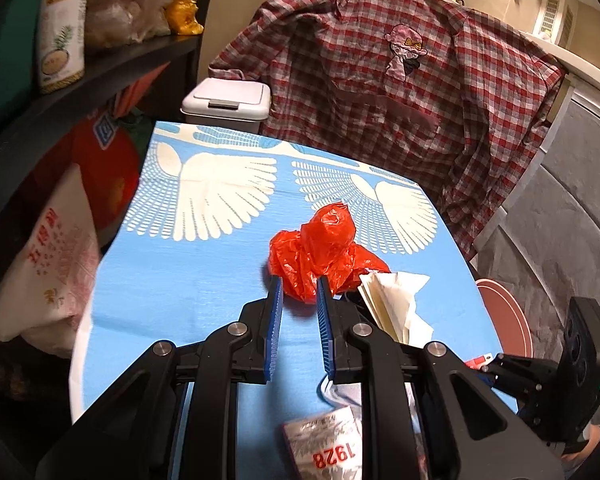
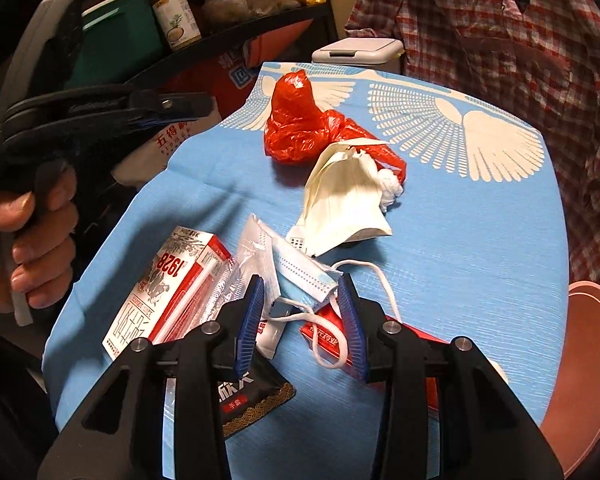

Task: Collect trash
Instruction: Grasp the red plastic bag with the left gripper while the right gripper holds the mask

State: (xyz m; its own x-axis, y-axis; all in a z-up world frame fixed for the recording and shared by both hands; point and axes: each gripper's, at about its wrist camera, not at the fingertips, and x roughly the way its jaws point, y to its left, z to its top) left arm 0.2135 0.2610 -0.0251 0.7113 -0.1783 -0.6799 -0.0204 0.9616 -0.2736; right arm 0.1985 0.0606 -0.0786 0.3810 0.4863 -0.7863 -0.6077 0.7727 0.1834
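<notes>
The desk [image 1: 188, 280] carries a blue cloth printed with white wing shapes, and the trash lies scattered on it.

Left hand-held gripper [image 1: 299, 286]: jaws spread, blue pads facing each other. The crumpled red plastic bag [image 1: 320, 248] lies just ahead of the fingertips, its near edge reaching between them; whether a pad touches it cannot be told. A folded cream tissue [image 1: 392, 300] lies just to the right of the bag, touching it.

Right hand-held gripper [image 2: 300, 286]: jaws spread, nothing pinched. A blue face mask [image 2: 304, 280] lies between the fingertips, its white ear loop [image 2: 332, 340] trailing back between the fingers. A red-and-white milk carton marked "1928" [image 2: 168, 292] lies to the left of this gripper, with a clear plastic wrapper [image 2: 240, 268] beside it. A black sachet [image 2: 252, 400] sits under the left finger, and a red packet [image 2: 332, 340] lies beside the right finger.

Beyond the far edge of the desk stands a white lidded bin [image 1: 226, 102], next to a hanging red checked shirt [image 1: 400, 92]. A pink plate [image 2: 584, 360] projects past the right edge of the desk.
</notes>
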